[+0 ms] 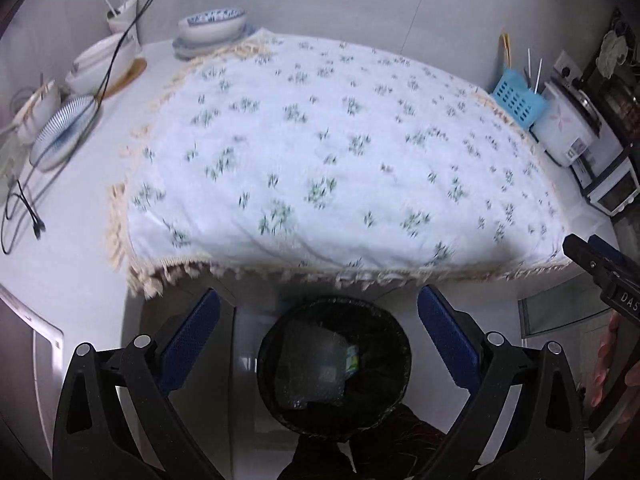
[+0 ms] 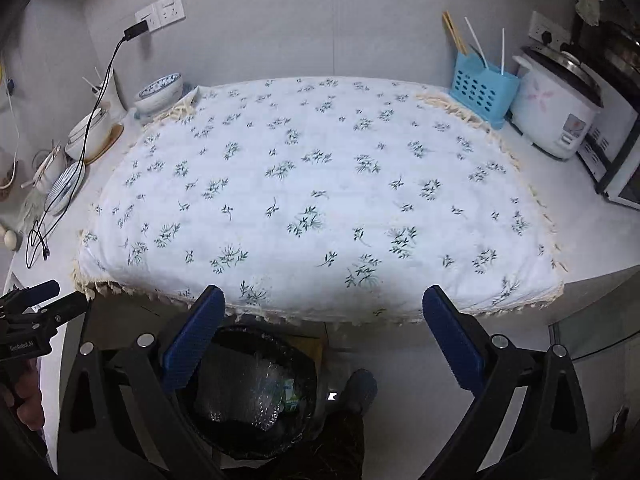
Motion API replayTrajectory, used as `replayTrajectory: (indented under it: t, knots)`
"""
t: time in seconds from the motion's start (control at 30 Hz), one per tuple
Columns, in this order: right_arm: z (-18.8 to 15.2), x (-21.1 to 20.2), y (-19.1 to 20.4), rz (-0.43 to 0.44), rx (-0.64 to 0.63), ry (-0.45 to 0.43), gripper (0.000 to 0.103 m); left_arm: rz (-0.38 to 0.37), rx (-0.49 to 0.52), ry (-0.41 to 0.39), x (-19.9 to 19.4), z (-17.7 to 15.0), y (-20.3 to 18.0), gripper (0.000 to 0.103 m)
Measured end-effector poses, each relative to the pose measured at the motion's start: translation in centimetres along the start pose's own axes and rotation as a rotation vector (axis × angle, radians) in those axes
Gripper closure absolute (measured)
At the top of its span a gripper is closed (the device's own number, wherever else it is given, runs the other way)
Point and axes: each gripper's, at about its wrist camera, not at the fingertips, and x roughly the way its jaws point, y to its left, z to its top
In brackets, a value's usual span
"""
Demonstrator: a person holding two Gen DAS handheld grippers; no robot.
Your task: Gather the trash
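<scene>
While both tools, left (image 1: 319, 334) and right (image 2: 324, 334), are hanging released, we are seeing the bin (image 1: 334, 368) lying directly beneath them, trash (image 2: 256, 396) inside.

Left gripper (image 1: 319, 322) and right gripper (image 2: 324, 320): black plastic frames, silver round screws, blue textured finger pads (image 2: 195, 336). White lettering on each body.

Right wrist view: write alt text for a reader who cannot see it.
Open tongs hang empty above a black trash bin holding clear plastic, below the edge of a floral tablecloth bare of trash. A blue utensil basket and rice cooker stand at right.
</scene>
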Motion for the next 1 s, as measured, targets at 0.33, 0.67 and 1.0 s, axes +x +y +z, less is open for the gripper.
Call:
replayTrajectory:
  t: [0.33,0.67,1.0]
  knots:
    - [0.9,-2.2,-0.8,-0.032,0.015,0.008,0.008,0.028,0.042,-0.031,-2.9,3.0,-1.5,0.006]
    - [0.9,-2.2,-1.2,-0.033,0.038,0.024,0.008,0.021,0.065,-0.041,-3.1,3.5,-2.0,0.006]
    - [1.1,-2.2,-1.2,-0.031,0.048,0.035,0.008,0.01,0.074,-0.041,-3.0,3.6,-2.1,0.006]
